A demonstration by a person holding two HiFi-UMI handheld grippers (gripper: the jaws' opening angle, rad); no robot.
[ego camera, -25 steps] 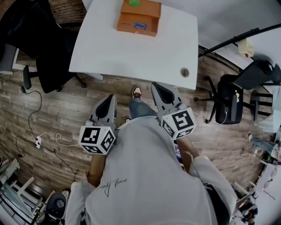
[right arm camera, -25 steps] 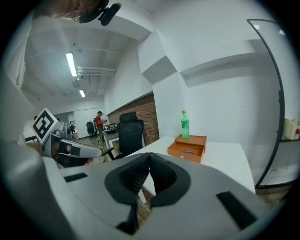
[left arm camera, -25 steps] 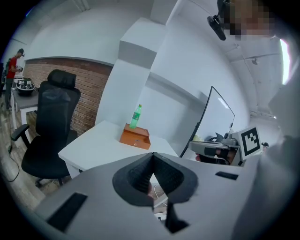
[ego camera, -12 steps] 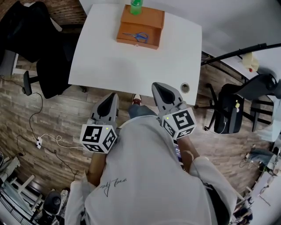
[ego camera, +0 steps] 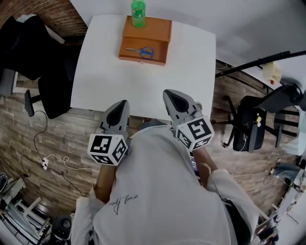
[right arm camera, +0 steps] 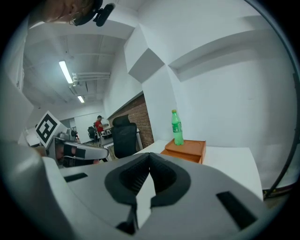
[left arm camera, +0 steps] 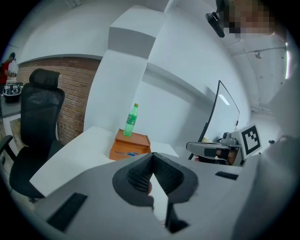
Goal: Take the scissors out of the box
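Head view, left to right. A black office chair [ego camera: 45, 72] stands at 9 o'clock of the white desk [ego camera: 143, 88], on a wood-plank floor [ego camera: 57, 134]. A white cable [ego camera: 57, 160] lies on the floor at about 8 o'clock.

The left gripper [ego camera: 122, 104] is at 6 o'clock of the desk, its tips over the near edge and pointing toward 12 o'clock. In the left gripper view its jaws are pressed together at the tips, with nothing between them. It is well apart from the box.

An orange-brown box [ego camera: 155, 31] sits at 12 o'clock on the desk, near the far edge. The scissors [ego camera: 140, 50], with blue handles, lie flat in the open part of the box on its 6 o'clock side. The handles point toward 3 o'clock and the blades toward 9 o'clock. Nothing touches them. A green bottle [ego camera: 138, 11] stands upright on the closed part of the box, at its 11 o'clock corner. The rest of the desk surface carries only a round grommet, largely hidden behind the right gripper.

The right gripper [ego camera: 172, 95] is just right of the left one, also over the near edge of the desk, pointing toward 12 o'clock. In the right gripper view its jaws are closed together and hold nothing. It too is well apart from the box.

A second black chair [ego camera: 251, 115] stands at 3 o'clock of the desk, on the floor. The person's grey shirt [ego camera: 158, 191] fills the lower middle of the frame.
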